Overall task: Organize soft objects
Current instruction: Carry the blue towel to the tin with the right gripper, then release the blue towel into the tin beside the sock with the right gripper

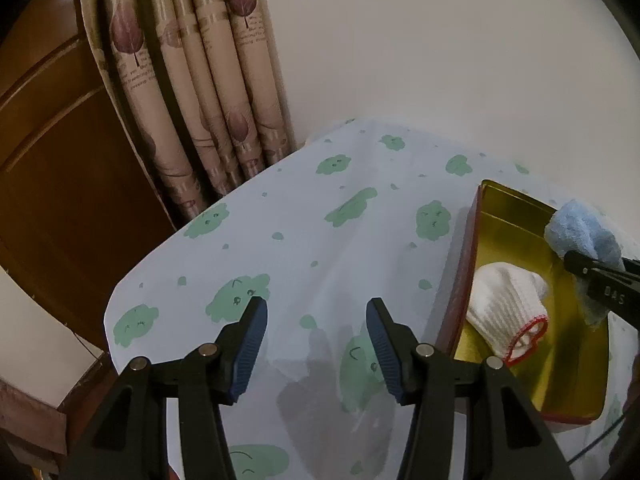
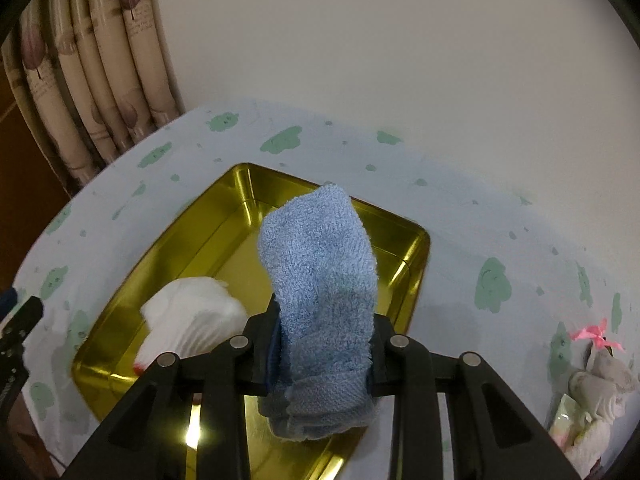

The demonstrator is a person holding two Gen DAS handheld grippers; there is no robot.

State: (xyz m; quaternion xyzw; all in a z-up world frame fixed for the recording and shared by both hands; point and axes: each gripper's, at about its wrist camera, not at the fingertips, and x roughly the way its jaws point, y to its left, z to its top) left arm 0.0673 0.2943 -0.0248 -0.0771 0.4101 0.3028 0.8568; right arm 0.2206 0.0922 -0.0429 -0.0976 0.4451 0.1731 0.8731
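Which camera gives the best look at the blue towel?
The right wrist view: the towel fills the centre, clamped in the right gripper over the tin. The left wrist view shows only a bunched corner at its right edge.

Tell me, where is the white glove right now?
The white glove lies inside the gold tin tray, in its near-left part. In the right wrist view it sits just left of the blue towel that the right gripper holds over the tray.

Both wrist views look down close; both show the gold tray
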